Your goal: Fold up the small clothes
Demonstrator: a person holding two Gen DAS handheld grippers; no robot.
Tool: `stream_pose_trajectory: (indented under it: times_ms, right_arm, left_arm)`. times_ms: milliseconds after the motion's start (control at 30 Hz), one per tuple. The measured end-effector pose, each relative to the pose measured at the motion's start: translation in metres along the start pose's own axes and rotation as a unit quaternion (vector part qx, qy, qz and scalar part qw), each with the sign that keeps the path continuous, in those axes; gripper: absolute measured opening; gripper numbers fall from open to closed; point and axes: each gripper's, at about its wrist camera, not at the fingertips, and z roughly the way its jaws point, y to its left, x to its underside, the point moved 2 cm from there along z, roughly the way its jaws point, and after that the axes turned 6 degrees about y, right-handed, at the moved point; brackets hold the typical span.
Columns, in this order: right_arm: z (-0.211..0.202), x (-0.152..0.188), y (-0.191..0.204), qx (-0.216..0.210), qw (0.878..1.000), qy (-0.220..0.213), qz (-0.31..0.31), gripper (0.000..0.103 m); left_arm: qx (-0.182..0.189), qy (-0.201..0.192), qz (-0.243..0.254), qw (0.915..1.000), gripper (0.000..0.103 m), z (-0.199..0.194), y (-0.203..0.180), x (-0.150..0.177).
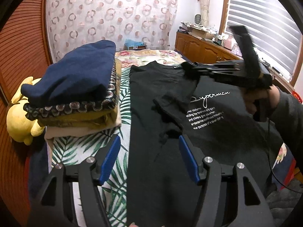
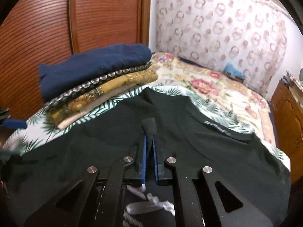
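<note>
The black T-shirt [image 1: 208, 132] lies flat on the bed [image 1: 151, 54], collar at the far end, beside the folded stack [image 1: 75, 94]. Right tongs [image 2: 149, 138] pinch a fold of its cloth; left tongs [image 1: 149, 158] hover half-open, empty, above its left edge.

T-shirt [image 1: 161, 170] flat on bed [image 2: 217, 89]; folded stack [image 1: 75, 94] beside it, left.

shirt [image 1: 161, 170]: matt black cloth, white print
gripper pads [image 1: 110, 160]: ribbed blue plastic
wardrobe door [image 2: 47, 28]: ribbed glossy wood
bed cover [image 1: 117, 113]: leaf-print cloth
</note>
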Motion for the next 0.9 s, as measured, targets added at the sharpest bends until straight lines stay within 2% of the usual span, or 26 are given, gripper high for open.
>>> stream_pose_trajectory:
  times_ms: [167,200,233,267,333,367,400,433,467,567,667,800,833,867,900]
  right_arm:
    - [-0.024,0.030,-0.017,0.013,1.000,0.008,0.016,0.005]
    - [-0.027,0.035,-0.020,0.012,1.000,0.014,0.023,0.008]
    - [-0.027,0.038,-0.021,0.011,0.999,0.018,0.030,0.020]
    - [-0.030,0.043,-0.023,0.026,0.999,0.021,0.037,0.028]
    - [-0.034,0.046,-0.021,0.046,0.998,0.016,0.038,0.028]
    - [-0.036,0.043,-0.017,0.040,0.998,0.008,0.040,0.030]
    - [-0.037,0.040,-0.014,0.029,0.999,0.003,0.045,0.033]
    - [-0.037,0.037,-0.010,0.022,0.999,0.000,0.047,0.041]
    - [-0.037,0.031,-0.003,0.013,0.999,-0.004,0.047,0.043]
    - [-0.028,0.015,0.022,-0.023,0.999,-0.008,0.035,0.043]
    - [-0.007,0.003,0.050,-0.062,0.998,0.012,0.022,0.043]
    - [0.024,-0.001,0.077,-0.079,0.996,0.042,0.002,0.043]
    - [0.030,0.000,0.080,-0.076,0.996,0.050,-0.002,0.039]
    - [0.035,0.001,0.082,-0.068,0.996,0.059,-0.008,0.028]
    - [0.038,0.002,0.083,-0.064,0.996,0.063,-0.012,0.023]
  left_arm:
    - [0.001,-0.005,-0.003,1.0000,0.063,-0.002,-0.003,0.003]
    - [0.001,-0.007,-0.004,1.0000,0.063,-0.002,-0.003,0.003]
    - [0.001,-0.008,-0.005,1.0000,0.063,-0.003,-0.003,0.003]
    - [0.000,-0.009,-0.006,0.9999,0.063,-0.005,-0.003,0.004]
    - [-0.003,-0.011,-0.009,0.9999,0.063,-0.007,-0.001,0.003]
    - [-0.005,-0.012,-0.011,0.9999,0.063,-0.007,0.001,0.003]
    - [-0.006,-0.014,-0.014,0.9998,0.063,-0.009,0.002,0.003]
    - [-0.005,-0.015,-0.017,0.9997,0.063,-0.010,0.004,0.004]
    - [-0.006,-0.017,-0.020,0.9996,0.063,-0.012,0.006,0.005]
    - [-0.010,-0.018,-0.024,0.9995,0.063,-0.015,0.009,0.007]
    - [-0.013,-0.017,-0.029,0.9993,0.063,-0.015,0.012,0.010]
    - [-0.013,-0.017,-0.037,0.9991,0.063,-0.015,0.017,0.014]
    - [-0.013,-0.017,-0.037,0.9991,0.063,-0.015,0.018,0.014]
    - [-0.013,-0.017,-0.038,0.9990,0.063,-0.015,0.018,0.015]
    - [-0.013,-0.017,-0.039,0.9990,0.063,-0.016,0.019,0.016]
